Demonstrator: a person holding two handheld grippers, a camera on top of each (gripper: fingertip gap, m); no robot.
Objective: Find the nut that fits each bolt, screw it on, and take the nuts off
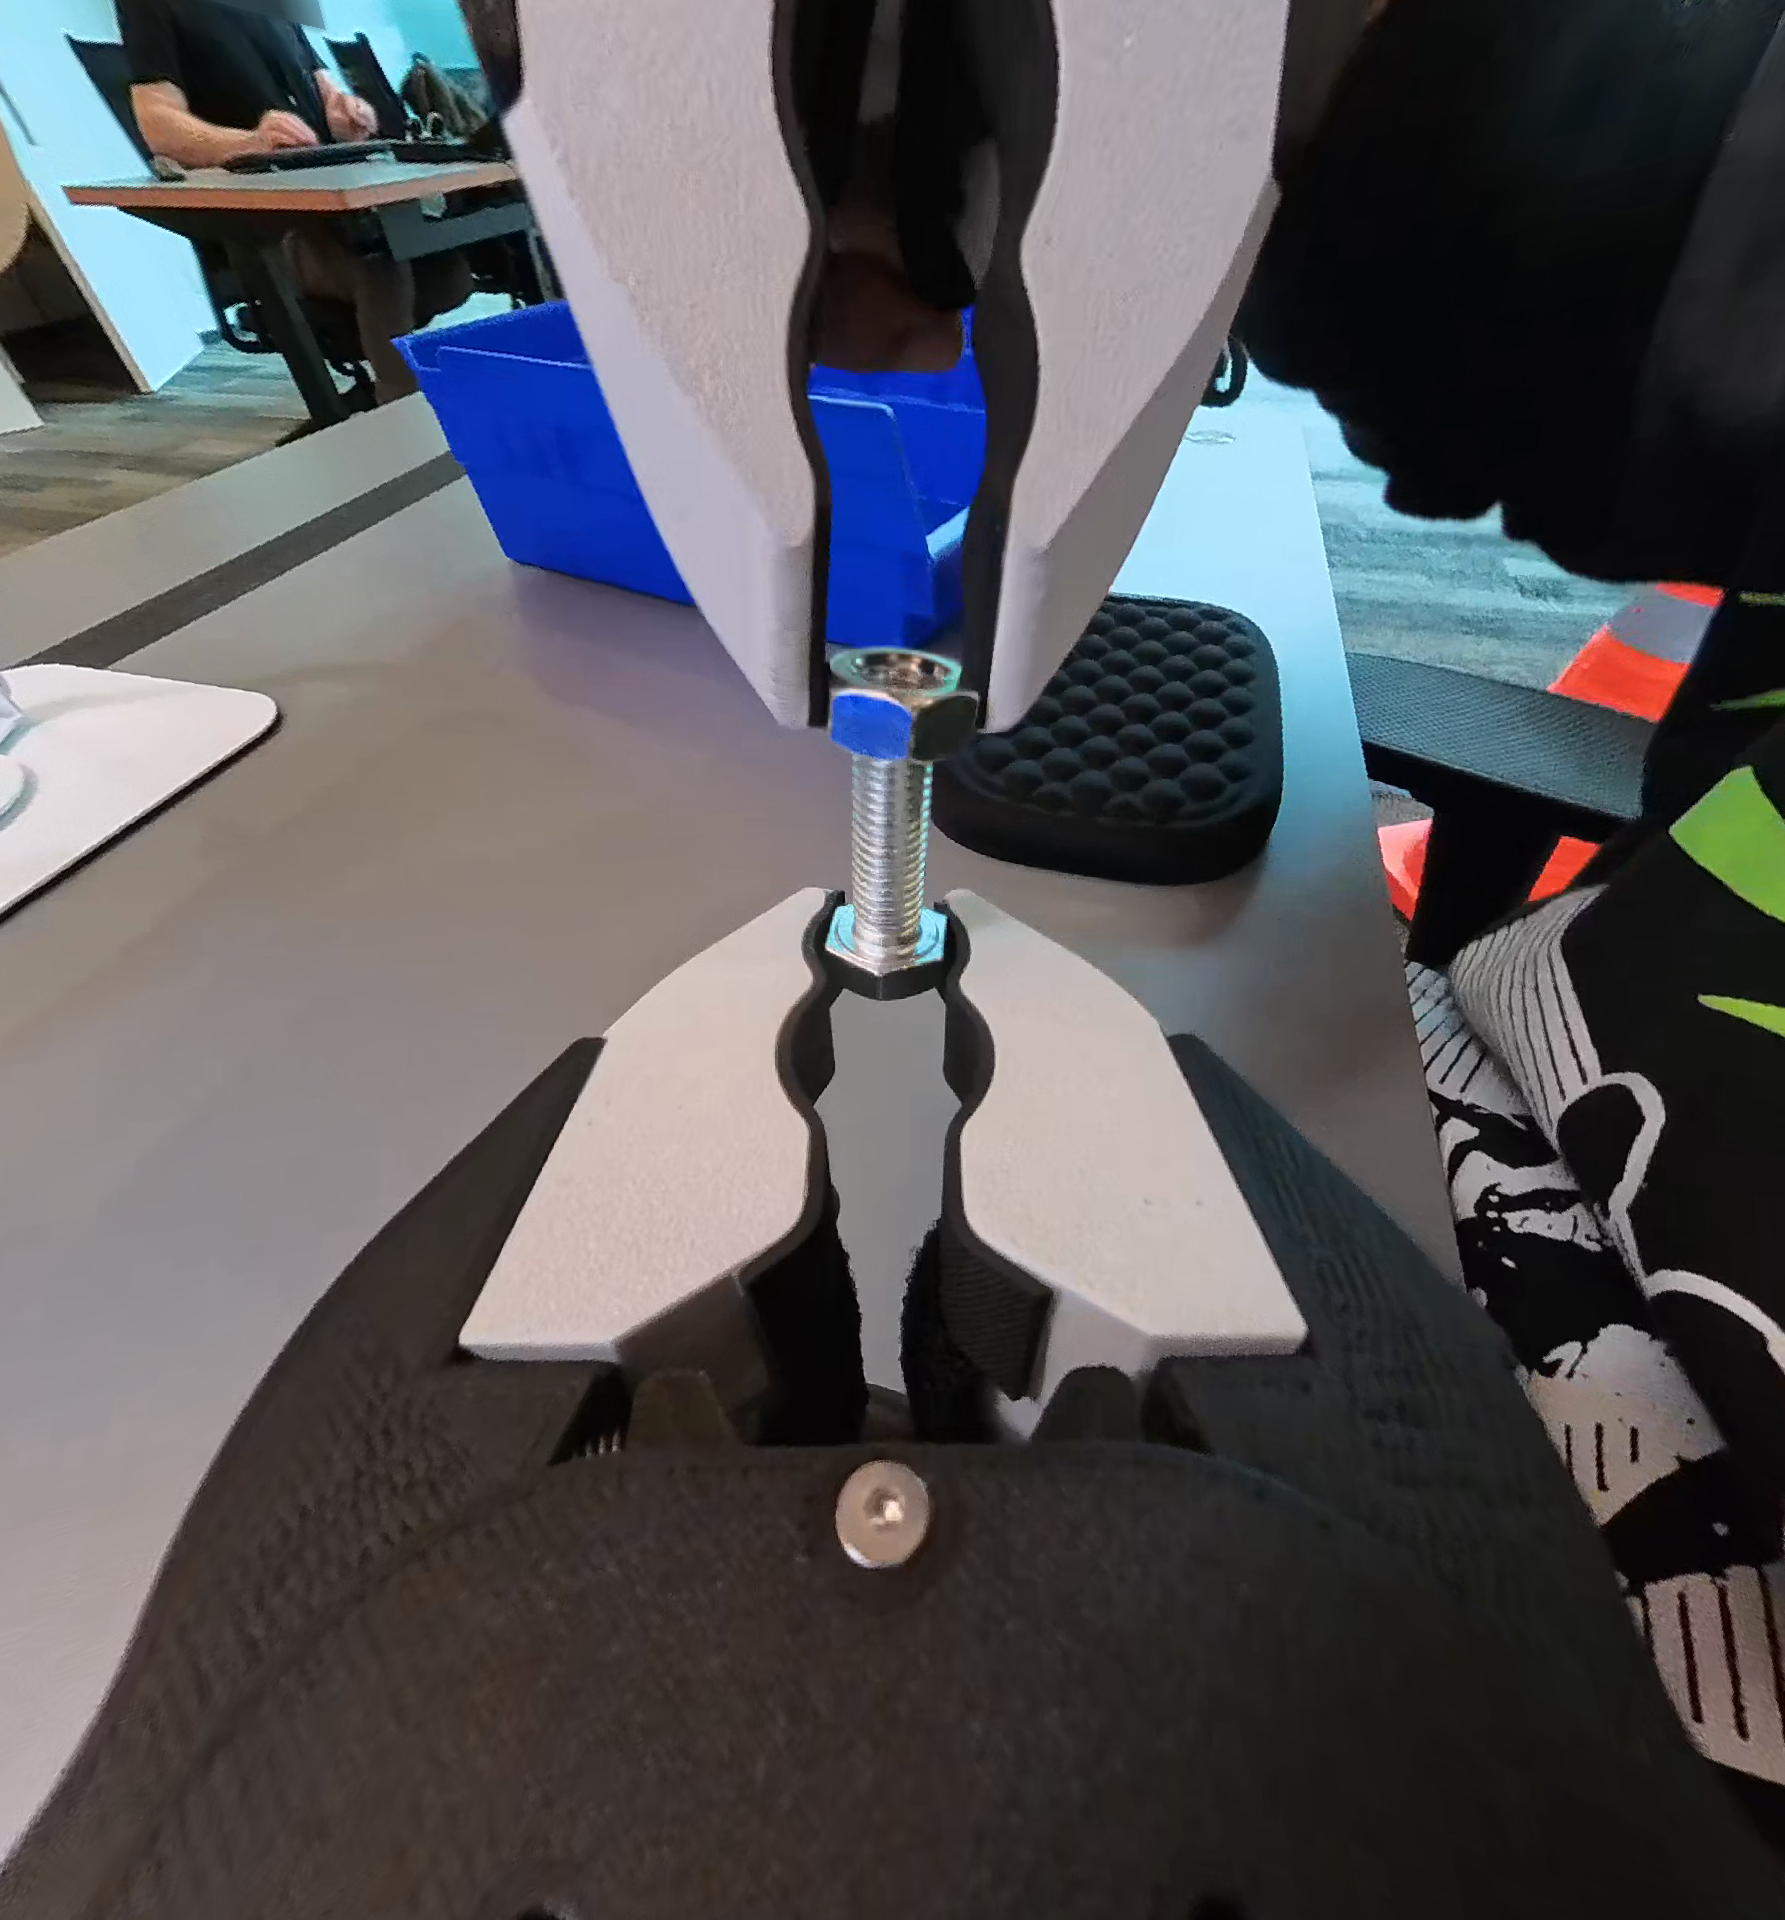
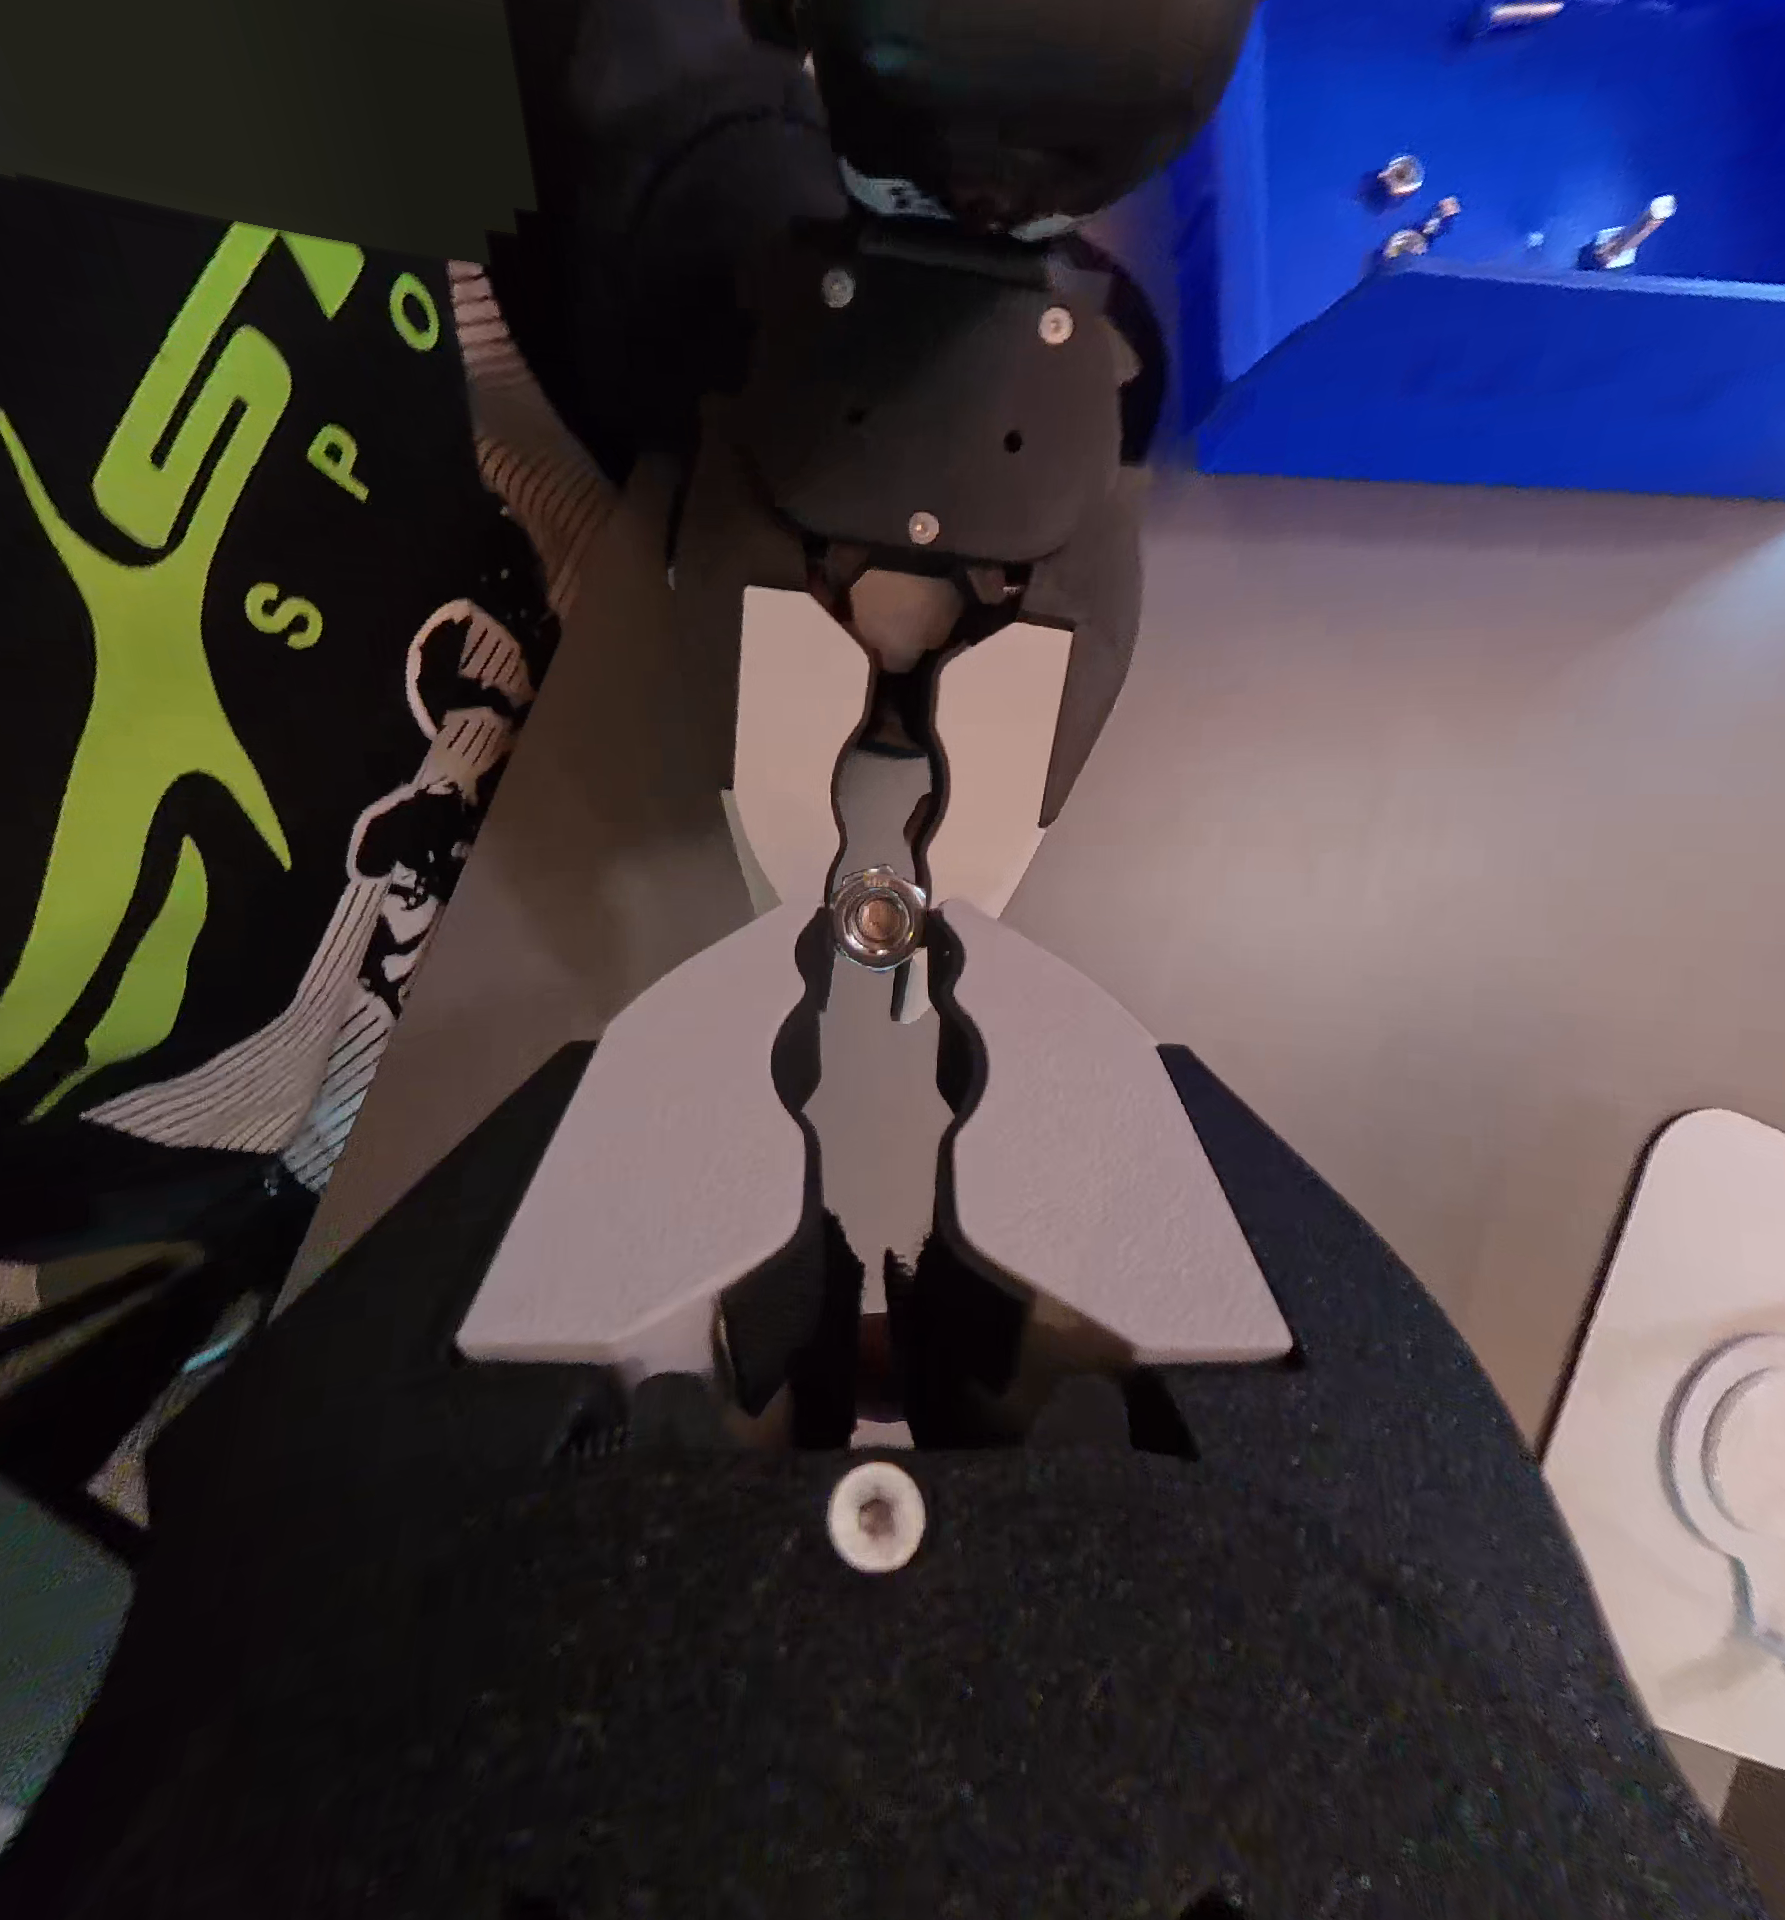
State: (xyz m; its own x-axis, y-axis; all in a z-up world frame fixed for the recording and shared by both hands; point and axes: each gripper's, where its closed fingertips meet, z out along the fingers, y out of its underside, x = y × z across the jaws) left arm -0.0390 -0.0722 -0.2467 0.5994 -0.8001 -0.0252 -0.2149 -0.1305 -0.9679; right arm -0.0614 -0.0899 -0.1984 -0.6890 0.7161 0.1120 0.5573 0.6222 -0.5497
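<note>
At frame centre, the left hand-held gripper (image 1: 886,961) is pinching a small silver hex nut (image 1: 883,948) threaded on a shiny steel hex-head bolt (image 1: 890,831); the right hand-held gripper (image 1: 903,712) (entering from above) is clamping its head over the grey surface (image 1: 400,831), before a blue plastic bin (image 1: 555,457).

The left claw (image 1: 883,951) grips a hex nut (image 1: 883,951) on the bolt (image 1: 890,821). The right claw (image 1: 903,696) pinches the bolt's head from above.
</note>
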